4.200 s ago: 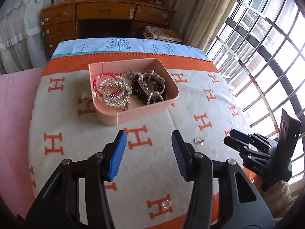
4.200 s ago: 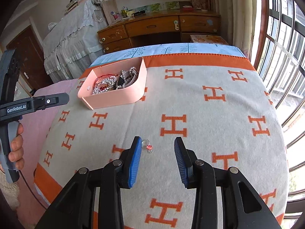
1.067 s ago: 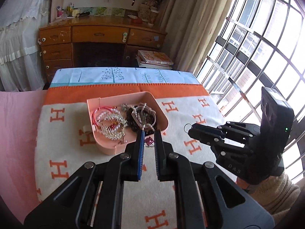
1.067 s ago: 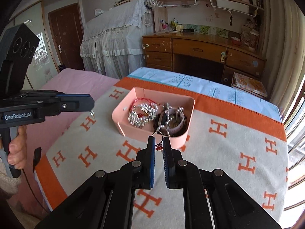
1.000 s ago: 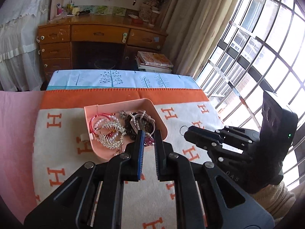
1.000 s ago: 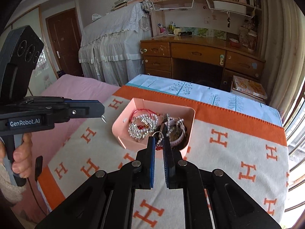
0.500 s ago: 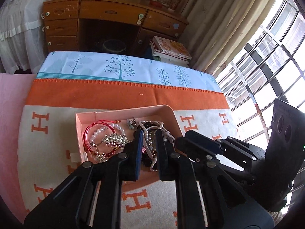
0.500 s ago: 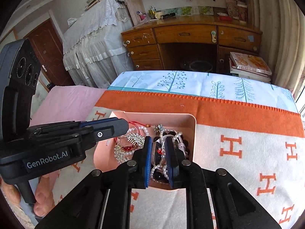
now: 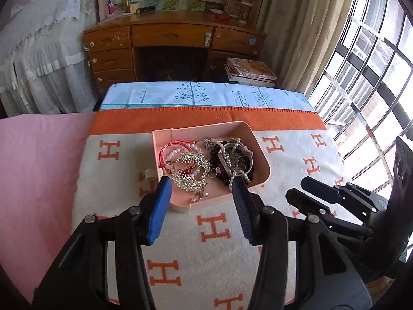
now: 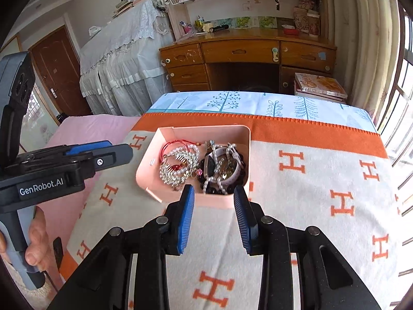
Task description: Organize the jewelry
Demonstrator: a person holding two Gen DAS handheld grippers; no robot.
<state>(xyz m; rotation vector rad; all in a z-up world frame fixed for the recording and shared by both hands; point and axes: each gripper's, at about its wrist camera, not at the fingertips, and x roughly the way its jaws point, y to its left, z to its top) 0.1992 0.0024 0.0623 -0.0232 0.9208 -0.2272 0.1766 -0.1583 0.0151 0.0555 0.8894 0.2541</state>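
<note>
A pink tray (image 9: pixel 260 152) (image 10: pixel 149 165) sits on the white blanket with orange H marks. It holds a heap of jewelry: a red cord bracelet (image 9: pixel 165 149), a silver leaf comb (image 9: pixel 191 170) (image 10: pixel 175 168), pearl strands, dark beads (image 9: pixel 219 157) and a white watch (image 10: pixel 227 168). A small ring with a pink stone (image 9: pixel 215 172) lies among them. My left gripper (image 9: pixel 201 193) is open and empty just in front of the tray. My right gripper (image 10: pixel 214 199) is open and empty at the tray's near edge. Each gripper shows in the other's view (image 9: pixel 335 201) (image 10: pixel 77 162).
A wooden desk (image 9: pixel 175 41) with drawers stands beyond the bed. Stacked books (image 9: pixel 250 69) lie on the floor by the curtain. A barred window (image 9: pixel 374 77) is on the right. A pink sheet (image 9: pixel 38 155) covers the bed's left side.
Both grippers have opened and let go of the small rings into the tray. Both have drawn back a little from over the tray toward its near edge.
</note>
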